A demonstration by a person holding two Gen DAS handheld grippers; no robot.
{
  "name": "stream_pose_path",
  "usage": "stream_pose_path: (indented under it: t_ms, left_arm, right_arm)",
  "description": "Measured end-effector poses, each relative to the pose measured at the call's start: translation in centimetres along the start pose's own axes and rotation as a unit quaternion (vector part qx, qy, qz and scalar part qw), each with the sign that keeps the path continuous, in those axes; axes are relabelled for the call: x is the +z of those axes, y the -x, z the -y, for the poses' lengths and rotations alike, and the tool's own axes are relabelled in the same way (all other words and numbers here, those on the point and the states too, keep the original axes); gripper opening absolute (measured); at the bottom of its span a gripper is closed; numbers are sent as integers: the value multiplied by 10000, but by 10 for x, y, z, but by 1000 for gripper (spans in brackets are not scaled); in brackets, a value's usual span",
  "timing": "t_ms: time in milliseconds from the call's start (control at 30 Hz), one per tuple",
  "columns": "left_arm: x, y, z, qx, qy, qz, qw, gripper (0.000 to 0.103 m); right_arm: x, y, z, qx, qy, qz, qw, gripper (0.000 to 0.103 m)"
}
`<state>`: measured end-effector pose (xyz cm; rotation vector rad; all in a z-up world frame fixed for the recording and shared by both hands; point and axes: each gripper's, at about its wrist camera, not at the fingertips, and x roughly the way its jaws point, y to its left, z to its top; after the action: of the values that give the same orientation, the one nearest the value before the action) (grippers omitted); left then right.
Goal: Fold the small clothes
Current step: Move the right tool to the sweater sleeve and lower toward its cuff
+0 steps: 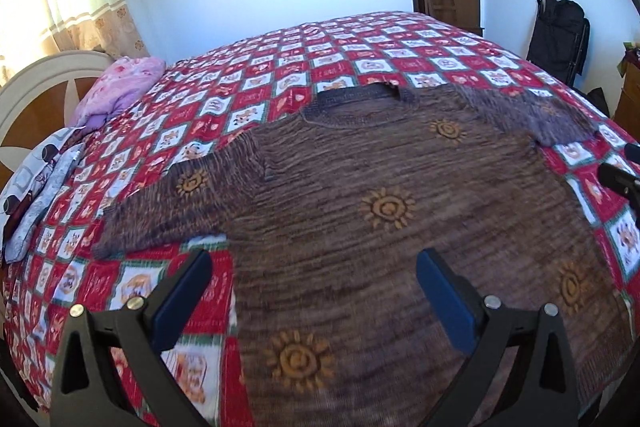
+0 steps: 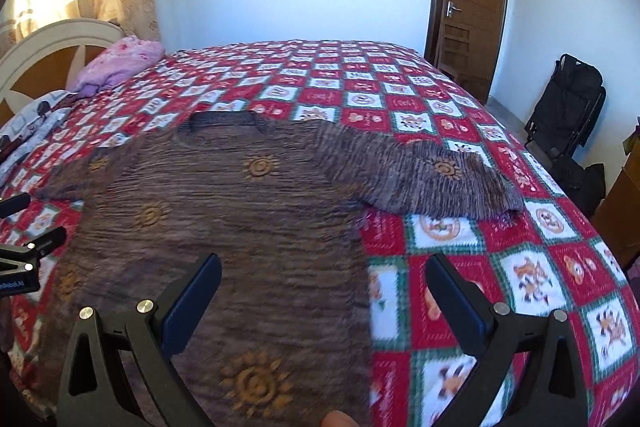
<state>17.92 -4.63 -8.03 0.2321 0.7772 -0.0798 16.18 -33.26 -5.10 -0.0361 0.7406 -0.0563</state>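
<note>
Spread flat on the checked bedspread [image 1: 280,83], the brown knit sweater [image 1: 360,211] looks soft and floppy, best pinched at its near hem corners by the left gripper [image 1: 314,291] and right gripper [image 2: 324,295], both gaping empty.

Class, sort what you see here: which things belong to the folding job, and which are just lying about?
Job:
brown sweater, spread flat
left gripper, open
right gripper, open

Lying about:
pink bedding
black bag
patterned pillow
</note>
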Motion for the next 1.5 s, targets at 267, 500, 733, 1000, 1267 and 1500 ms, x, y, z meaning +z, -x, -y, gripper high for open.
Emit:
stream_pose_path:
  t_ms: [267,500,733,1000,1267,1500]
  left_arm:
    - [16,-44,-4,124,68,-178,9997,103]
    - [21,-83,-8,154,292,-396,9987,103]
    - [25,-109,-18,352,505,-432,9972,103]
    - [19,-126,-23,310,642,-572,9958,103]
    - [19,-128,-25,205,750,-578,9953,103]
    - [18,-131,-25,179,841,-592,9945,103]
  right_arm:
    - [17,-42,35,-267,-214,-140,9993,102]
    - [29,-70,84,-515,-673,-228,9961,102]
    - [41,-82,148,-716,-1255,-191,9893,101]
    - [49,-110,217,-972,-1870,-433,9766,80]
    - [44,-141,251,-392,-2431,-880,9652,45]
    - [42,-150,247,-887,-2198,-920,9671,24]
